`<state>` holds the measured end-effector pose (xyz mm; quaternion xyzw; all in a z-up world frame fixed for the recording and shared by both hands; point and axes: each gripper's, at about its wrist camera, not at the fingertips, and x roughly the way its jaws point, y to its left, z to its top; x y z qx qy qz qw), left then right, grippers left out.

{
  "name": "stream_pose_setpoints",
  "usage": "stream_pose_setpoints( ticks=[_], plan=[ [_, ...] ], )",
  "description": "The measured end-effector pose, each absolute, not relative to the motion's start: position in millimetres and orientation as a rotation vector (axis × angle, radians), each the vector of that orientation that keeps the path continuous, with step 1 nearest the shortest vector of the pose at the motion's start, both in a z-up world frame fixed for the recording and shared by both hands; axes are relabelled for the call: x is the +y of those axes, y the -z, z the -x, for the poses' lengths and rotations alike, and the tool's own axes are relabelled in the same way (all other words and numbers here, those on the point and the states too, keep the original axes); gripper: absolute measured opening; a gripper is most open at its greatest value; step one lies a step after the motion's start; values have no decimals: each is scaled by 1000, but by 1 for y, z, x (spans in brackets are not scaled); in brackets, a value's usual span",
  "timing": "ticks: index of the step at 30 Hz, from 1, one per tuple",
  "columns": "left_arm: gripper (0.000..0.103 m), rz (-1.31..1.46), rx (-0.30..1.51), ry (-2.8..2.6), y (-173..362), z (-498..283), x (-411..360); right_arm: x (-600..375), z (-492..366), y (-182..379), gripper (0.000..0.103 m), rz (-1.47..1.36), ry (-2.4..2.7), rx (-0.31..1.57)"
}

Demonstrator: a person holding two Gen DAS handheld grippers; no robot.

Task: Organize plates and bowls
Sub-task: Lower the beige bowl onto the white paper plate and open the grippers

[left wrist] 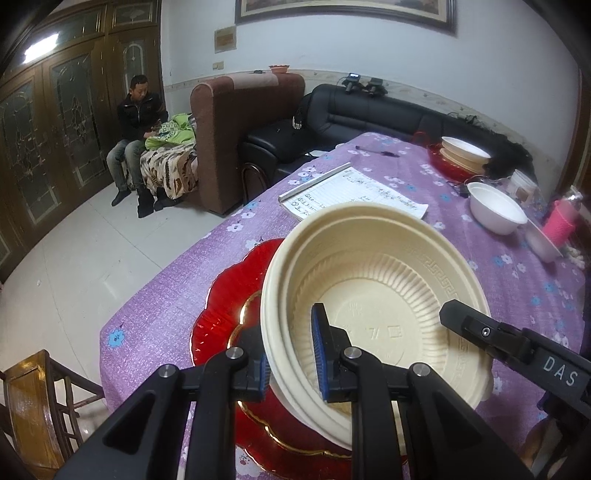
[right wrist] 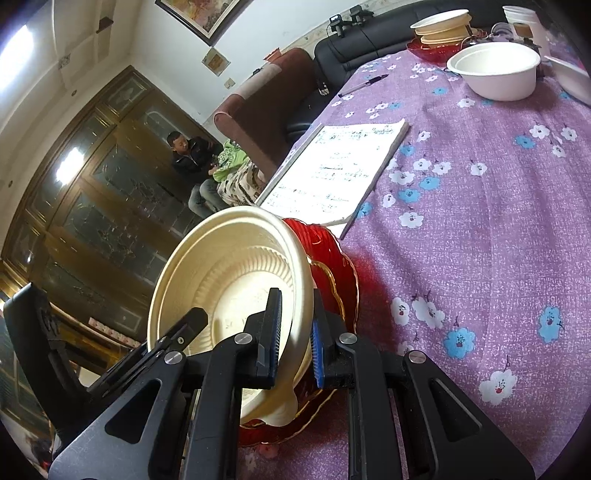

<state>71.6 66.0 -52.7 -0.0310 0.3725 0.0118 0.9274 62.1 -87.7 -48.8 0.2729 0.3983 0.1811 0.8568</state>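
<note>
- Two grippers on one cream plastic bowl (left wrist: 373,295), tilted over a red scalloped plate (left wrist: 229,295) at the near edge of the purple floral tablecloth (left wrist: 177,299).
- Left gripper (left wrist: 291,354) clenched across the bowl's left rim.
- Right gripper (right wrist: 295,343) clamped on the opposite rim.
- Further back: open notebook (right wrist: 332,173), white bowl (right wrist: 495,74), stacked cream bowls (right wrist: 443,26) on another red plate.

1. Setting: a home living room.
2. Evidence: black leather sofa (left wrist: 369,114), brown armchair (left wrist: 236,140), framed picture (left wrist: 347,11) on the wall, ornate glazed wooden cabinet doors (left wrist: 55,122).
3. Evidence: table with purple floral tablecloth (right wrist: 480,221); seated man (left wrist: 135,125).
</note>
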Motion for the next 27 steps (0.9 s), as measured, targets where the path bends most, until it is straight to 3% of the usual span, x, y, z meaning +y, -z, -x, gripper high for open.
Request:
stream_pose_setpoints(
  ticks=[3,5,10,15,17,19,27],
  plan=[
    [25,59,766,-32,54,-69,66,-88,-61,49,14,-566,-377,839],
    [42,50,757,-46,53,-66,66,-88,-59,49,15,-551,-369,836],
    [60,24,708,-70,45,-58,65,-91,-56,49,15,-550,-367,838],
    [61,10,683,-107,43,-51,70,-105,-46,47,15,-566,-376,765],
    [63,8,675,-124,42,-48,72,-119,-41,48,22,-583,-346,718],
    [63,3,669,-127,41,-46,71,-132,-40,51,41,-616,-304,713],
    [65,-47,597,-107,22,-34,48,-181,-47,82,42,-762,-171,767]
  ],
)
